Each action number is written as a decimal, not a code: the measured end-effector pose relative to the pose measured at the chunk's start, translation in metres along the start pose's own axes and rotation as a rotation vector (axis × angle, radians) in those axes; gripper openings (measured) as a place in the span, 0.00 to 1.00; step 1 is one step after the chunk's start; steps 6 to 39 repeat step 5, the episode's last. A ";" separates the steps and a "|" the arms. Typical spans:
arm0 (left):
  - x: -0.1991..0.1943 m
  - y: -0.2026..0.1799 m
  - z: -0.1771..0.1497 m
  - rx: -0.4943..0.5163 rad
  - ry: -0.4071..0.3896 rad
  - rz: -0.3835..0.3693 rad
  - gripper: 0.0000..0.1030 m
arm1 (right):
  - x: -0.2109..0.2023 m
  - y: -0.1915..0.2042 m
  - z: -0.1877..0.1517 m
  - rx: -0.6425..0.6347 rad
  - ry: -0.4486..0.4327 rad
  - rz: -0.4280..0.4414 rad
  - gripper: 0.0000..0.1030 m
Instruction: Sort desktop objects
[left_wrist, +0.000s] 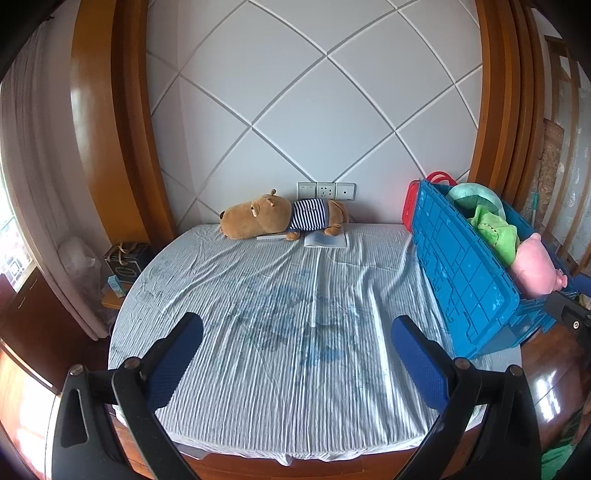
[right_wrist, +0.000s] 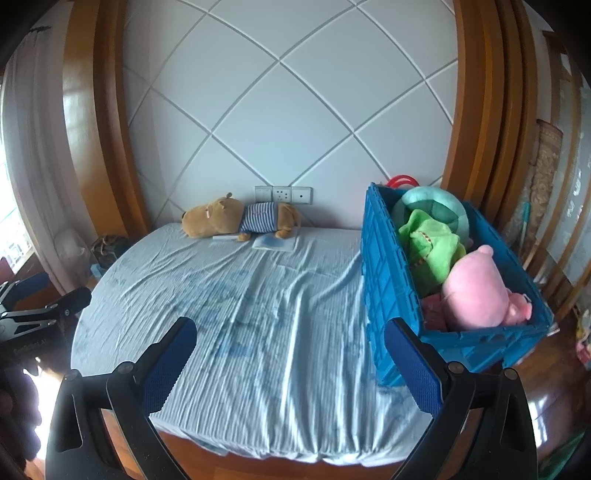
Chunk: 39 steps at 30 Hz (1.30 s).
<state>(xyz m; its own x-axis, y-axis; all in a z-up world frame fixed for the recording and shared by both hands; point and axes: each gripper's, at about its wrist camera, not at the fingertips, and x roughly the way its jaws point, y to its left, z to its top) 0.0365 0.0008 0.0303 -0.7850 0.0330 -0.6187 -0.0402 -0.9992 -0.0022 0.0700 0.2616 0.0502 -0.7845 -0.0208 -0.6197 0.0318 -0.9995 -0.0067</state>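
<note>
Though plush dog (left_wrist: 282, 216) hides part of booklet (left_wrist: 327, 240), dog lies lengthwise along wall at far table edge, head pointing left. Blue crate (right_wrist: 384, 280) on right w/ pink pig (right_wrist: 476, 295) inside. Left gripper (left_wrist: 295, 343) & right gripper (right_wrist: 290, 341) wide open, empty.

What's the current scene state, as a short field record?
left claw: open, holding nothing
right claw: open, holding nothing
blue crate: right side of the table, holds pink plush, green plush, teal plush
brown plush dog: on the blue cloth by the wall, lying partly on a booklet
</note>
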 end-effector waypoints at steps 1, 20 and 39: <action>-0.001 0.000 0.000 -0.011 -0.001 0.000 1.00 | -0.001 -0.001 -0.001 -0.002 0.000 0.001 1.00; -0.004 -0.006 -0.001 0.000 -0.003 0.000 1.00 | -0.003 -0.005 -0.004 -0.005 0.002 0.007 1.00; -0.004 -0.006 -0.001 0.000 -0.003 0.000 1.00 | -0.003 -0.005 -0.004 -0.005 0.002 0.007 1.00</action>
